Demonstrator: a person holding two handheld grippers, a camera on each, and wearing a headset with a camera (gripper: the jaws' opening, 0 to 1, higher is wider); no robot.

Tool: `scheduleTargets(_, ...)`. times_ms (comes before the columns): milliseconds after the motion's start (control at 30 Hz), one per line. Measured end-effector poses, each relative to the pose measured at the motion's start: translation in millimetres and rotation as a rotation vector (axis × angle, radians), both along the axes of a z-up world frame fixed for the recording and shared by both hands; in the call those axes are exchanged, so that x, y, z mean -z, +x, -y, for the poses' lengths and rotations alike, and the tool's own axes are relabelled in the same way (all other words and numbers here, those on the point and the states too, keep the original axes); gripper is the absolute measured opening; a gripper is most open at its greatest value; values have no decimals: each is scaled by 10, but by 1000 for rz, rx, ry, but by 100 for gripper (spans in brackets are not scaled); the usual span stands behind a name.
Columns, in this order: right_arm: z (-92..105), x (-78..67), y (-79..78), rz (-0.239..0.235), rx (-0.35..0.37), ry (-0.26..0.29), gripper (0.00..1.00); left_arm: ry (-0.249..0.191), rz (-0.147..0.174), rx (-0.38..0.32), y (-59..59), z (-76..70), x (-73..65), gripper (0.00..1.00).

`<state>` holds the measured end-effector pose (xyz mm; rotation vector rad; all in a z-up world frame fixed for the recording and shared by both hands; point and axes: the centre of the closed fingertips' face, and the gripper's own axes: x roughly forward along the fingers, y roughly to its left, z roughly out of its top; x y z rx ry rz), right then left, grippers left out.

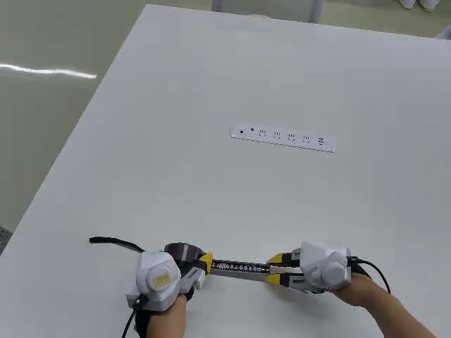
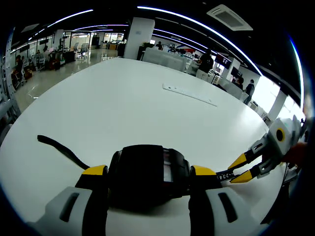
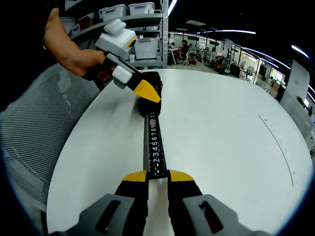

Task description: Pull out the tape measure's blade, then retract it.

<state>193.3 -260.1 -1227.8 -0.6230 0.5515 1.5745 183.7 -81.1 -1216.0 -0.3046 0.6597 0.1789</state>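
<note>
My left gripper [image 2: 148, 171] had its jaws clamped around the black tape measure [image 2: 143, 189] near the tabletop's [image 1: 211, 105] near edge. My right gripper's [image 3: 158, 176] jaws pinched the blade [image 3: 153, 142] tip, a short length of blade showing between us. A power strip [image 1: 282, 137] lay farther off.

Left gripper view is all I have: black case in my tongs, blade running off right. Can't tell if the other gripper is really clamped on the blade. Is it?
Observer: Yes. The right gripper view shows the tongs of the right gripper shut on the blade at its low-number end.
Operator: Blade twisted anywhere?
Observer: No. The head view shows it running straight back to the case, printed face up.
</note>
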Motion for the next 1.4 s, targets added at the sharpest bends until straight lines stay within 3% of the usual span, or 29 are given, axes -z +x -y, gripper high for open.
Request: scheduleTargets(1400,-349,46,-63,-16,-25,30,12,-10,-3,1,1,-8,-7,64)
